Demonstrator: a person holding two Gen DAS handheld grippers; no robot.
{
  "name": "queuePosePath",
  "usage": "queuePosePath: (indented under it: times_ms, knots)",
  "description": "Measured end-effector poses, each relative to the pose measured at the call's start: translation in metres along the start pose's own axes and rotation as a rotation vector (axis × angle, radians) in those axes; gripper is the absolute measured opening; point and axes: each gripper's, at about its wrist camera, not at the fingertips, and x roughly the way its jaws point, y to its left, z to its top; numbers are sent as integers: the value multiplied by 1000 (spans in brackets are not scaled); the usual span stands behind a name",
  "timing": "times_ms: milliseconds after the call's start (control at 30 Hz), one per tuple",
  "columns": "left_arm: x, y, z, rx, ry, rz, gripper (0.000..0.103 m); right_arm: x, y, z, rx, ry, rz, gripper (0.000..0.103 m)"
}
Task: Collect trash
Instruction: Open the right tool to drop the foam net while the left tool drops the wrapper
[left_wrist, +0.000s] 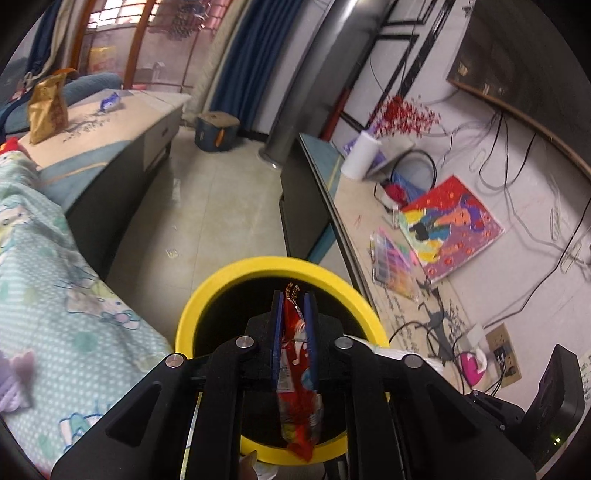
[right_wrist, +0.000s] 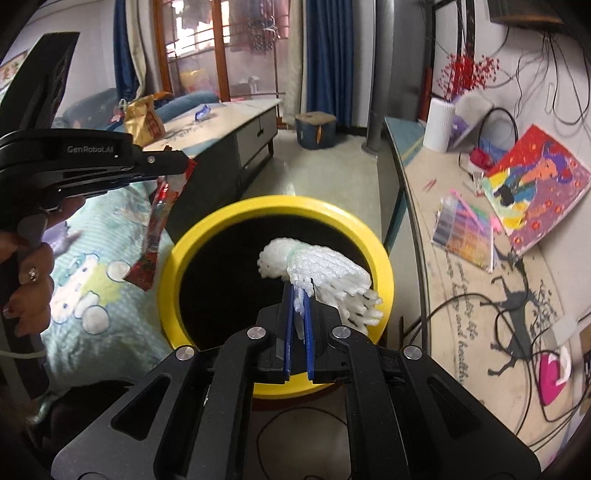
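Note:
A yellow-rimmed bin (left_wrist: 207, 291) with a black inside stands on the floor below both grippers; it also shows in the right wrist view (right_wrist: 184, 236). My left gripper (left_wrist: 293, 295) is shut on a red snack wrapper (left_wrist: 299, 398) and holds it over the bin. In the right wrist view that wrapper (right_wrist: 155, 229) hangs from the left gripper (right_wrist: 177, 166) beside the bin's left rim. My right gripper (right_wrist: 300, 290) is shut on a white foam net (right_wrist: 317, 269) above the bin's opening.
A low cabinet (right_wrist: 236, 129) at the left carries a gold bag (right_wrist: 142, 118) and a blue wrapper (right_wrist: 203, 112). A long desk (right_wrist: 454, 288) at the right holds a painting (right_wrist: 535, 184), pens, a white vase (right_wrist: 439, 125) and cables. A patterned blanket (left_wrist: 44, 295) lies left of the bin.

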Motion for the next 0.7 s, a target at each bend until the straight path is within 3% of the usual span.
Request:
queuePosePath:
  times_ms: [33,133,267,433,700]
  knots:
    - [7,0,0,6,24,-6,23,2,-1,-1,4,5,0,10]
    - [17,2,-3,20,61,-3,71,8,-5,-3,18,18,-11,37]
    - [10,3,-6,36,58,11,96,4,-3,0,6,6,-34,45]
    - [-15,13,-11,30,44,47,97,-9,5,6,-11,-35,-45,56]
    - [-63,41,-11,-25,-13,77,97,-22,26,16,-61,-75,-16,59]
